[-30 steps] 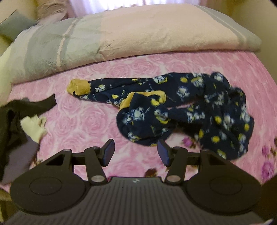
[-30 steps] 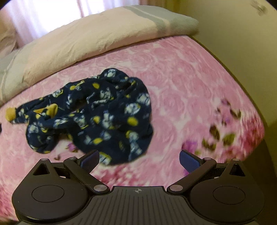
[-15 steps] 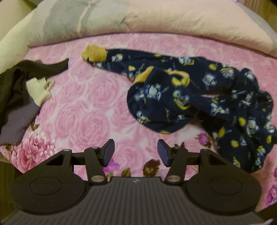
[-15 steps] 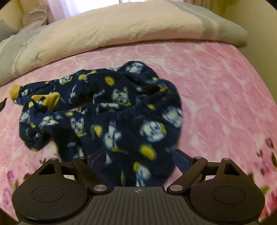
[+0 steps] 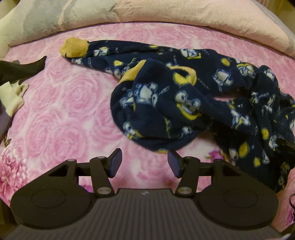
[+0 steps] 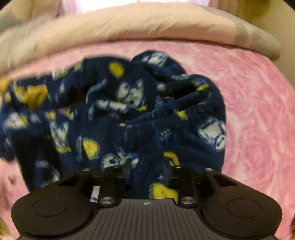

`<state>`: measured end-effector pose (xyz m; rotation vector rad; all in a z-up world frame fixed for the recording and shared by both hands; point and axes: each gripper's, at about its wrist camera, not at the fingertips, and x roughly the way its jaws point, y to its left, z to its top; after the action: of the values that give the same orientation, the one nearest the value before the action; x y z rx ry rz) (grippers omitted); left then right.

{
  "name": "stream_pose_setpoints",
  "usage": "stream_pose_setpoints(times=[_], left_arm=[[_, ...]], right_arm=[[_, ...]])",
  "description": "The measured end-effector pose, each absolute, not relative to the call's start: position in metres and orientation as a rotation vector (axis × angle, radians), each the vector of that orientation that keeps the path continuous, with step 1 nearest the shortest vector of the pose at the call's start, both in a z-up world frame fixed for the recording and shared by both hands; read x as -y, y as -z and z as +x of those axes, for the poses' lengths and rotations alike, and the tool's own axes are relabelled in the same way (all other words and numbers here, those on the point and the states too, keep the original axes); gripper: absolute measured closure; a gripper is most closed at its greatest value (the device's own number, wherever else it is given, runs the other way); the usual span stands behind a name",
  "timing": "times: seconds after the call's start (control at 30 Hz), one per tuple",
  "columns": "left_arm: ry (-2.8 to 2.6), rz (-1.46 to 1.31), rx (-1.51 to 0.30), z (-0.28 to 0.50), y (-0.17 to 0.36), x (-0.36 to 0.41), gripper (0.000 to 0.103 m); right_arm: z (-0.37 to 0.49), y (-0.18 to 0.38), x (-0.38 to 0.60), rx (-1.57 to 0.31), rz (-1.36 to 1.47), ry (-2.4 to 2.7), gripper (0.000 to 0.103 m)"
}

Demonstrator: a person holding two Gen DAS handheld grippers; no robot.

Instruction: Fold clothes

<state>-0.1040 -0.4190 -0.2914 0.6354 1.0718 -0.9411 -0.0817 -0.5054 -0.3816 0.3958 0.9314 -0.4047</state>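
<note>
A crumpled navy fleece garment (image 5: 166,96) with white cartoon figures and yellow cuffs lies on the pink rose bedspread (image 5: 60,110). One leg with a yellow cuff (image 5: 74,47) stretches to the far left. My left gripper (image 5: 144,160) hovers low over the bedspread with its jaws apart and nothing between them; the garment's near edge lies just past its right fingertip. In the right wrist view the garment (image 6: 129,103) fills the middle. My right gripper (image 6: 147,171) is closing, its jaws drawn in on a bunched ridge of the fleece.
A folded cream, pink and grey quilt (image 5: 166,14) runs along the back of the bed, seen too as the quilt (image 6: 147,24) in the right wrist view. A pile of dark and cream clothes (image 5: 11,88) lies at the left edge.
Both grippers have come down close to the garment. The right jaws went from wide apart to nearly together, with fleece now between them. The left jaws kept their gap.
</note>
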Motion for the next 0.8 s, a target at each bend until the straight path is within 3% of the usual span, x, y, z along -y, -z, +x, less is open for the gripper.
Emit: stream_pose_setpoints(times=[0.13,0.2,0.23,0.4,0.6,0.63,0.7,0.77,0.8], left_arm=[[0.976,0.517,-1.08,-0.085,0.28,0.429,0.051],[0.969,0.424,-1.096,-0.069,0.274,0.437,0.035],[0.961,0.384,-1.103,-0.062,0.273,0.442,0.034],[0.917,0.289,-1.155,-0.027,0.288,0.49,0.032],[0.952,0.345,-1.34,-0.011,0.337,0.544,0.033],[0.979,0.375,-1.367,-0.013,0.343,0.548,0.034],[0.994,0.457,-1.394,-0.019,0.351,0.553,0.063],[1.003,0.486,-1.391,-0.018,0.353,0.548,0.075],[1.008,0.476,-1.394,-0.015,0.353,0.544,0.075]], right_arm=[[-0.146,0.357,0.553,-0.741,0.751,0.478,0.089],[-0.184,0.351,0.579,-0.682,0.868,0.578,0.089],[-0.203,0.348,0.591,-0.654,0.923,0.63,0.089],[-0.255,0.349,0.632,-0.572,1.077,0.779,0.089],[-0.263,0.344,0.652,-0.505,1.145,0.802,0.09],[-0.265,0.344,0.654,-0.497,1.159,0.806,0.09],[-0.265,0.348,0.66,-0.525,1.197,0.781,0.09],[-0.263,0.352,0.662,-0.564,1.212,0.773,0.09],[-0.262,0.353,0.661,-0.582,1.198,0.786,0.089]])
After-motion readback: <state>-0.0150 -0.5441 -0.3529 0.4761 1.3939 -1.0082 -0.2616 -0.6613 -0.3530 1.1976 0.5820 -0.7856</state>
